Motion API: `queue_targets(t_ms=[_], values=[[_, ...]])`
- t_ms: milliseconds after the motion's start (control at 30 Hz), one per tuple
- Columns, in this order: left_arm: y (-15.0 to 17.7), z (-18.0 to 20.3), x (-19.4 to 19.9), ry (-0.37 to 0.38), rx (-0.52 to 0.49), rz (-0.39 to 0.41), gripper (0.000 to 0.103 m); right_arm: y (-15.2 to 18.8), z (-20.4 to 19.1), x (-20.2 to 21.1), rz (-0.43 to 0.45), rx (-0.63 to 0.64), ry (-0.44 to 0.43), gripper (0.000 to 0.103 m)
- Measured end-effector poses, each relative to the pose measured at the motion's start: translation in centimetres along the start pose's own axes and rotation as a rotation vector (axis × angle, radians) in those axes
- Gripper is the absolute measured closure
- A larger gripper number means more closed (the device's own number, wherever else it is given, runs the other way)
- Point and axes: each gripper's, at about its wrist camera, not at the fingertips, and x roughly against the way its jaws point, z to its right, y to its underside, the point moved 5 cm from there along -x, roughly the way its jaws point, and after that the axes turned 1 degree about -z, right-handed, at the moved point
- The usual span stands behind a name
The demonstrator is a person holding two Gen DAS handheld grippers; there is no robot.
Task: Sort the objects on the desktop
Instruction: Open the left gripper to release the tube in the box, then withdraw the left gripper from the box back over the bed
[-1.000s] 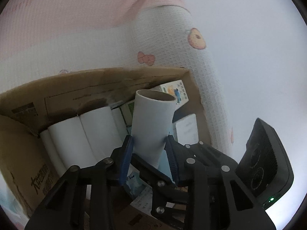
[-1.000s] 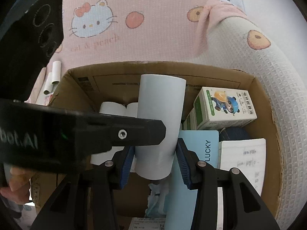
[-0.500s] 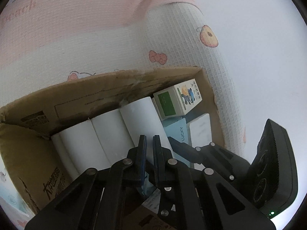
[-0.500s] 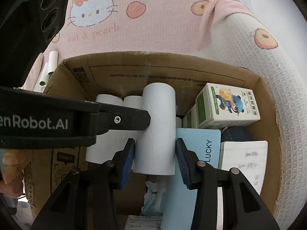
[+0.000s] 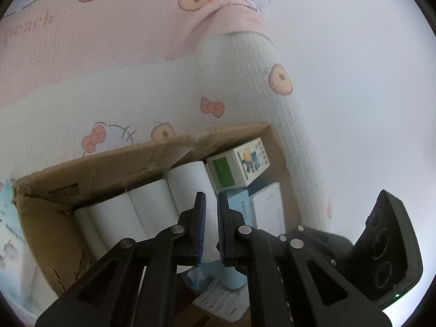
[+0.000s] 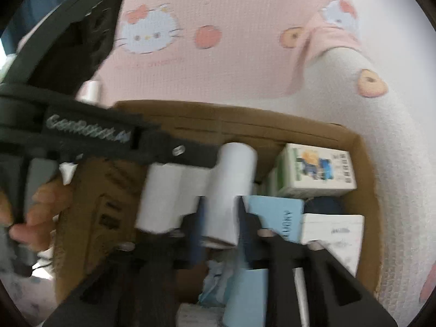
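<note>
A cardboard box (image 5: 114,169) is being shown on a pink and white cartoon-print blanket (image 5: 114,62).

White paper rolls (image 5: 152,204) are being kept side by side along the box's left portion; the rightmost roll (image 6: 231,188) is lying among them, just beside a green and white carton with a cartoon figure (image 6: 318,171). A light blue box (image 6: 275,215) and a white box (image 6: 332,229) are being stored in front of that carton, with a dark blue item between them, too hidden to identify.

The left claw (image 5: 210,229) is being held above the rolls with its jaws drawn nearly together and nothing gripped between them. A hand (image 6: 41,218) is being seen on its handle in the right wrist view.

The right claw (image 6: 219,226) is being blurred by motion; its jaws have just been closing, with the rightmost roll appearing between them, though contact cannot be told.
</note>
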Motion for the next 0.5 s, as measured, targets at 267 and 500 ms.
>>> queue_targets(t_ms=[267,500], values=[[0.2,0.3,-0.2,0.024,-0.037,-0.024,0.096,-0.9,0.1,-0.8,-0.060,0.021,0.077,0.089],[0.7,0.6,-1.7,0.047,-0.047,-0.101,0.096,-1.2,0.0,-1.9,-0.105,0.053,0.067,0.089]])
